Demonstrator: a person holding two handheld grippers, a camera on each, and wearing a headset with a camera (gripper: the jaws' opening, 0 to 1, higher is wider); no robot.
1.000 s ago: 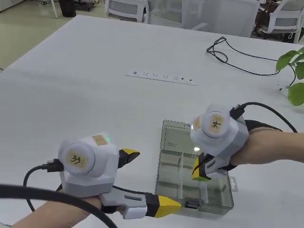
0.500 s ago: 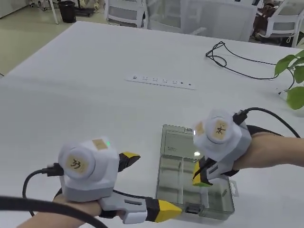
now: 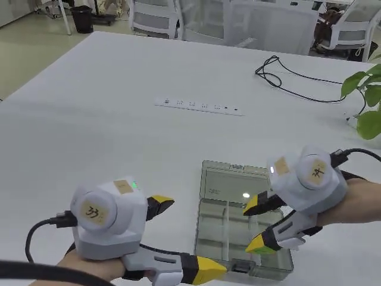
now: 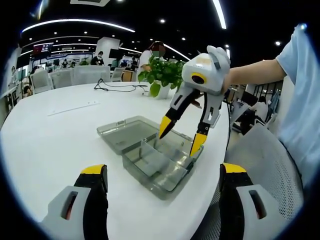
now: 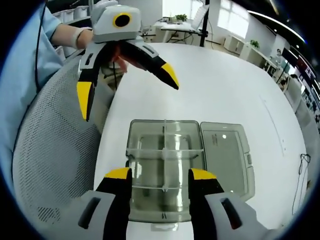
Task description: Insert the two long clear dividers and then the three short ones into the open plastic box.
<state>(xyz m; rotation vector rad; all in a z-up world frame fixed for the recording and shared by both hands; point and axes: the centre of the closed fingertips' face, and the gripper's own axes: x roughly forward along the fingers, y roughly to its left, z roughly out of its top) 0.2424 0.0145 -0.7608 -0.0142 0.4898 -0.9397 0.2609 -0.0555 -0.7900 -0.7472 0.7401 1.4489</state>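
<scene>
Since a second ago our right gripper (image 3: 253, 225) has drawn up and rightward over the plastic box (image 3: 208, 238); it hangs above it, spread and empty. Our left gripper (image 3: 187, 235), spread wide and holding nothing, sits just beside the box's left wall. The box lies open near the near edge of the desk (image 3: 119, 137), clear dividers (image 5: 164, 150) standing inside. We judge a careless dip could unseat them, or a left nudge push the light box over that edge.

I am in a big office. My white counter (image 3: 107, 119) has a power strip (image 3: 196, 106), office chairs (image 3: 156, 13) stand behind it, and long lights (image 4: 75, 22) shine above.
</scene>
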